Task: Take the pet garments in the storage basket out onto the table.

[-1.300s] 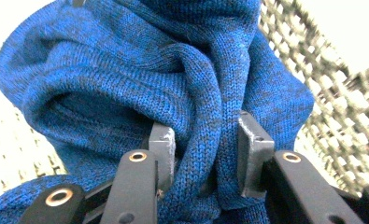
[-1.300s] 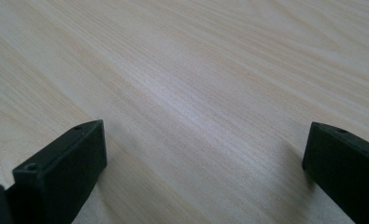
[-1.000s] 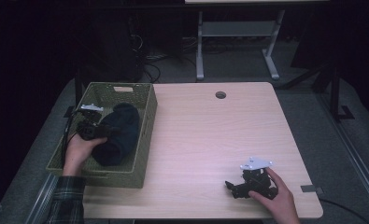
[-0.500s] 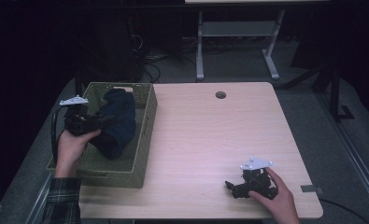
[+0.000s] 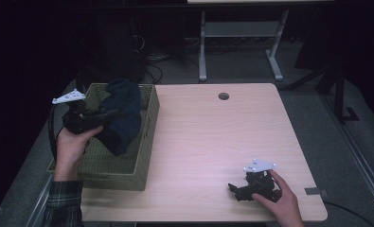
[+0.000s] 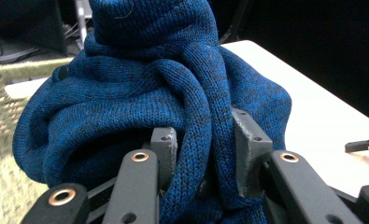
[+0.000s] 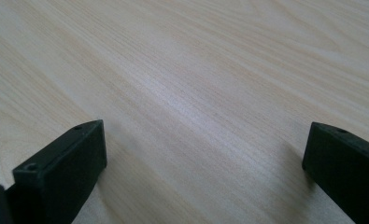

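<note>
- My left claw is clamped on a fold of the blue knitted sweater; in the left gripper view a thick roll of knit sits pinched between the two pads.
- The sweater hangs from that grip above the green woven basket, at the table's left edge. Its bulk droops down and toward me, the low end inside the basket walls.
- It lies straight ahead of the left claw, which points toward the table's middle. Its long axis runs roughly top to bottom, from the bunched part by the basket's far rim to the dangling tail.
- My left hand is the nearer one by far; my right claw rests on the table near the front right corner, jaws wide apart with bare wood between them.
- The table is open from the basket's right wall to the right edge, so I judge there is plenty of room to carry the sweater across, once its tail clears the rim.
</note>
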A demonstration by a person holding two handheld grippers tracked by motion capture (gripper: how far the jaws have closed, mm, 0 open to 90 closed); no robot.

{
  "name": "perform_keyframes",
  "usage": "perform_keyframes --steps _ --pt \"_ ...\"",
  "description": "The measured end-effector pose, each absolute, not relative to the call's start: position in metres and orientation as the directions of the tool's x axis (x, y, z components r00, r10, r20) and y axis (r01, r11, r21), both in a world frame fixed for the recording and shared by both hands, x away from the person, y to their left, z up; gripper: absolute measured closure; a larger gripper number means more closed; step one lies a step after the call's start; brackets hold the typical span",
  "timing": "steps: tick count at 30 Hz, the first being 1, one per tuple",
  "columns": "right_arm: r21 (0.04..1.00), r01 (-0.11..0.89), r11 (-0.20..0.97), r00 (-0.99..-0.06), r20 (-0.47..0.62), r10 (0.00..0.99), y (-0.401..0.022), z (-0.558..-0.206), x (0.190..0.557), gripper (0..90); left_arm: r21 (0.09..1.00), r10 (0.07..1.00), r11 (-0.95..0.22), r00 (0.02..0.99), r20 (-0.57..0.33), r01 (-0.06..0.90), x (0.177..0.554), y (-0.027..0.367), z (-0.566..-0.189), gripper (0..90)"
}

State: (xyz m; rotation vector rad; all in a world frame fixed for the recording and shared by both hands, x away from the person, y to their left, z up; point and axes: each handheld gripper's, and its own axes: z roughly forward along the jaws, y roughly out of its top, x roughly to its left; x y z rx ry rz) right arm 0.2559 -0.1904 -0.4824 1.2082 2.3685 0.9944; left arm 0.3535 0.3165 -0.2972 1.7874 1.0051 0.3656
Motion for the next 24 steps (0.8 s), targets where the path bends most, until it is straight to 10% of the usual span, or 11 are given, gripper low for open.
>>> perform_keyframes --steps 24 --pt "0.697 0.591 0.405 -0.600 0.045 0.799 -0.190 -0.482 0.256 0.0 0.918 0.645 -0.192 0.750 -0.149 0.348 0.348 0.246 -0.261 65.6"
